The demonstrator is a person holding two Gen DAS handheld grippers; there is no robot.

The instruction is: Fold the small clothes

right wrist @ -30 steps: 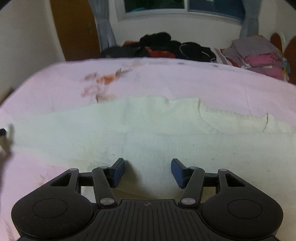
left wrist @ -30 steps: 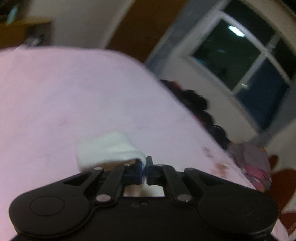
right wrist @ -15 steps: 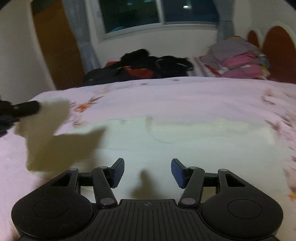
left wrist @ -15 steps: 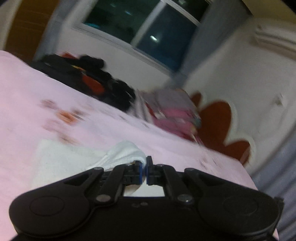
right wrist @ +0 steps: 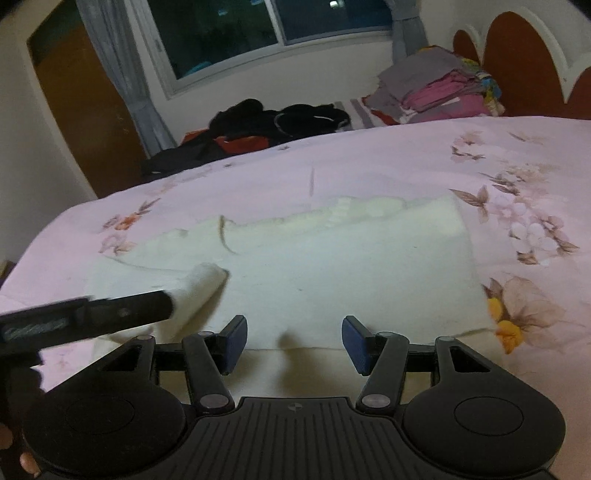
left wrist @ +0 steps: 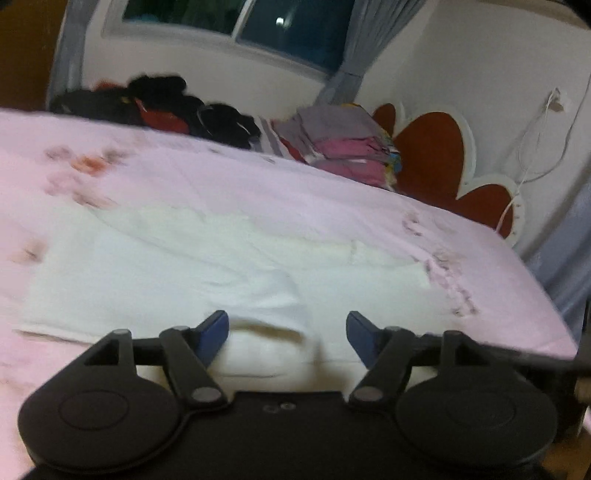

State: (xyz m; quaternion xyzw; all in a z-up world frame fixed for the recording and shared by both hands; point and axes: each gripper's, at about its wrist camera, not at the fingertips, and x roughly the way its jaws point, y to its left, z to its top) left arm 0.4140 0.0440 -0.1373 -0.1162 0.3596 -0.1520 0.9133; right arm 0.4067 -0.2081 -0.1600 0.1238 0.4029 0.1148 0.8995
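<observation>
Spread far beyond both sets of fingers: pink floral bedsheet, covering the whole bed. Lying flat on it, straight ahead of the right gripper and reaching back under its fingertips: cream knit sweater, ribbed edge on the far side, right edge ending short of the printed flowers. Same garment ahead of the left gripper too. Between the left fingertips and just beyond them: folded-over sleeve cuff, resting loose on the sweater body, touched by neither pad as far as visible. In the right wrist view, same cuff left of the right fingers, with the left gripper's dark arm reaching in beside it. Both pairs of blue-padded fingers spread wide, released, grasping nothing. Far past the fingertips, under the window: heap of dark clothes. Right of that, by the red scalloped headboard: stack of folded clothes.
</observation>
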